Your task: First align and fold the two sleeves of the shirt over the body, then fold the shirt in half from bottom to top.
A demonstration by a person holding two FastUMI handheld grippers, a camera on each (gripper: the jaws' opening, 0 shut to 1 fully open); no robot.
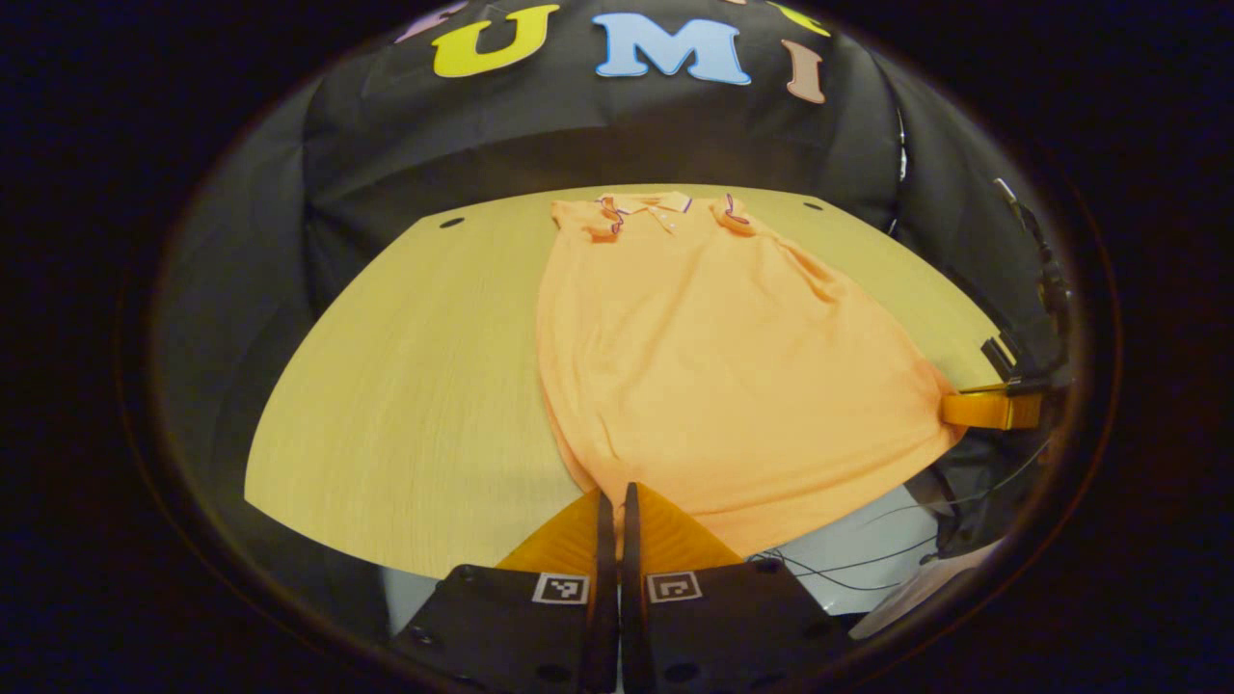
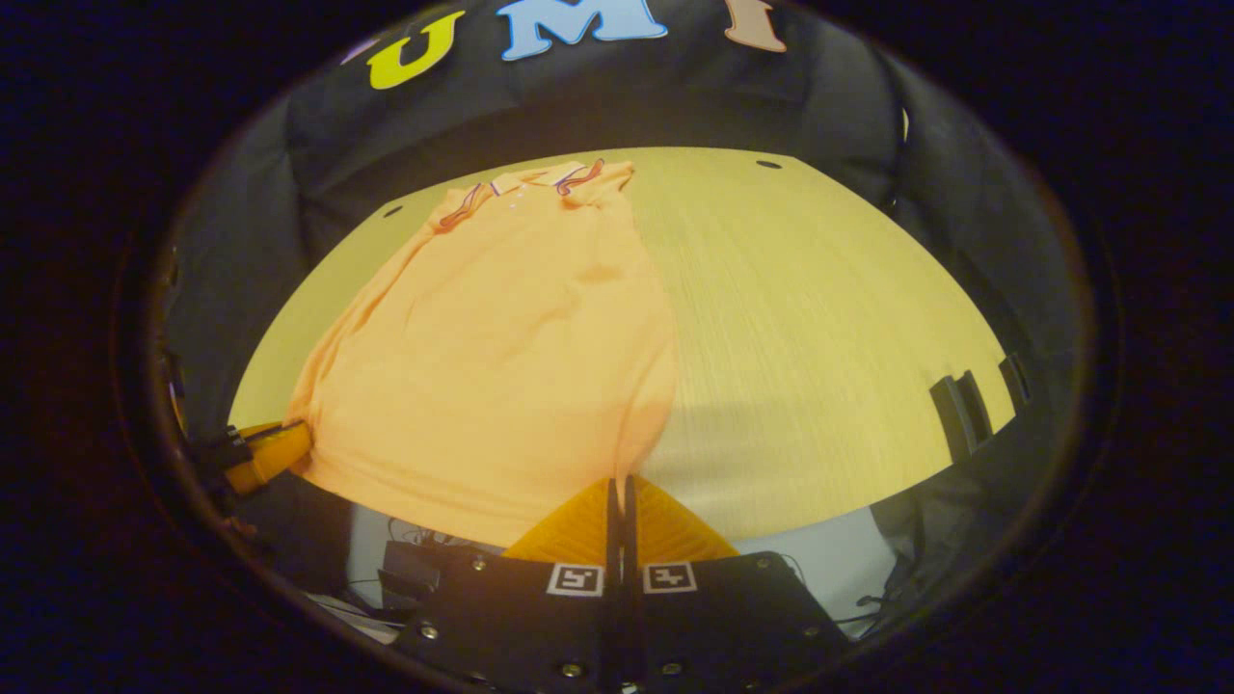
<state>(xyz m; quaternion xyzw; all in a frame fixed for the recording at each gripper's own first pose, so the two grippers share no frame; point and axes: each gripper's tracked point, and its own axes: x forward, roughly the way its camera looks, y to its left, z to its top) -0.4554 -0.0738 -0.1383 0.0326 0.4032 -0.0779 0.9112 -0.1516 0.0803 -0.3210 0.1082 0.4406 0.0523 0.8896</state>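
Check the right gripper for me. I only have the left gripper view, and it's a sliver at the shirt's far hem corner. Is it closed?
Observer: Yes. In the right gripper view the right gripper has its fingers pressed together, with the tips on the hem corner of the shirt. The cloth looks pinched.
Operator: Is the hem lying flat on that side?
Observer: That corner looks slightly raised. It casts a shadow on the table.
Operator: How does my left one look from there?
Observer: The left gripper meets the opposite hem corner from the side, at the table's near edge.
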